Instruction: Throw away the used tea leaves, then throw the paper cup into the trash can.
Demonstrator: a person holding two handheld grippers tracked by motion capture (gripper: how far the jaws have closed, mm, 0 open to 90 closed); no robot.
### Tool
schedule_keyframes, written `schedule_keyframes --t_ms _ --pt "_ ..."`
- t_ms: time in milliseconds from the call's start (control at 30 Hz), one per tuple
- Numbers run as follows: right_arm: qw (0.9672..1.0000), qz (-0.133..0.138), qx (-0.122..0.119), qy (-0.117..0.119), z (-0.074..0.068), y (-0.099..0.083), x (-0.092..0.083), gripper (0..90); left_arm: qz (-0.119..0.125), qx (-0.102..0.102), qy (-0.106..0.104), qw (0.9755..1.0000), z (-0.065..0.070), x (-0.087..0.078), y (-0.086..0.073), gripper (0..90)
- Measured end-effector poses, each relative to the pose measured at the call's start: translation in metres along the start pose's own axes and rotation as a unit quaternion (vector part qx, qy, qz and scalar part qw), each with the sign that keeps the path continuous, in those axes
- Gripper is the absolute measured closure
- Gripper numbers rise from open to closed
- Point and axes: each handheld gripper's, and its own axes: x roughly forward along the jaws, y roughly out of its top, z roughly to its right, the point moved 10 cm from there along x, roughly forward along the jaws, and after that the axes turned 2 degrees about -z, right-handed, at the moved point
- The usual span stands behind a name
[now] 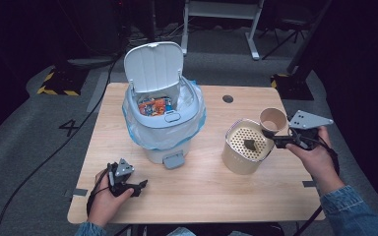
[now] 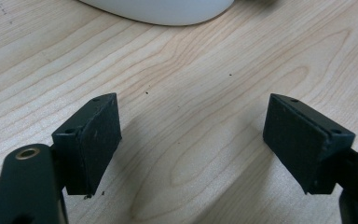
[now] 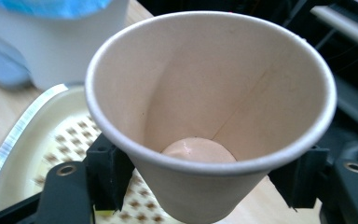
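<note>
Paper cup held over perforated canister
Your right gripper (image 3: 205,182) pinches the tapered paper cup (image 3: 209,93); your left gripper (image 2: 191,144), at seven o'clock, stands spread over woodgrain table (image 2: 191,70).

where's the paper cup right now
The paper cup is at the high view's right, held in the right tool, just beyond the round strainer tin.

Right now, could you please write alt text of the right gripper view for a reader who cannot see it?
A beige paper cup, empty and tilted toward the camera, sits clamped between the two black jaws of the right gripper. Below it lies a round cream container with a perforated lid on the light wooden table.
</note>
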Motion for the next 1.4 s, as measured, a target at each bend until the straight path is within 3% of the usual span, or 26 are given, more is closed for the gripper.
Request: schedule_keyframes --t_ms 133,233,333,600,1167,1400 --pt "0.9981 0.011 0.054 0.029 -0.001 0.000 -0.002 31.4 0.000 0.000 0.000 1.0000 0.000 0.000 0.000 19.4" --pt "0.9932 0.015 0.098 0.061 -0.004 0.001 -0.003 31.4 0.000 0.000 0.000 1.0000 0.000 0.000 0.000 19.4" --pt "0.9902 0.017 0.115 0.077 -0.006 0.001 -0.005 31.4 0.000 0.001 0.000 1.0000 0.000 0.000 0.000 19.5" --pt "0.9886 0.007 0.111 0.102 -0.011 0.003 -0.008 31.5 0.001 -0.003 -0.002 1.0000 0.001 0.000 -0.001 19.4" --pt "0.9900 0.007 0.100 0.100 -0.011 0.018 -0.007 31.3 0.001 -0.001 -0.001 1.0000 0.001 -0.001 -0.001 19.3" --pt "0.9904 0.017 0.088 0.105 -0.015 0.035 -0.006 31.0 0.001 -0.002 -0.001 1.0000 0.001 -0.001 -0.001 19.3"
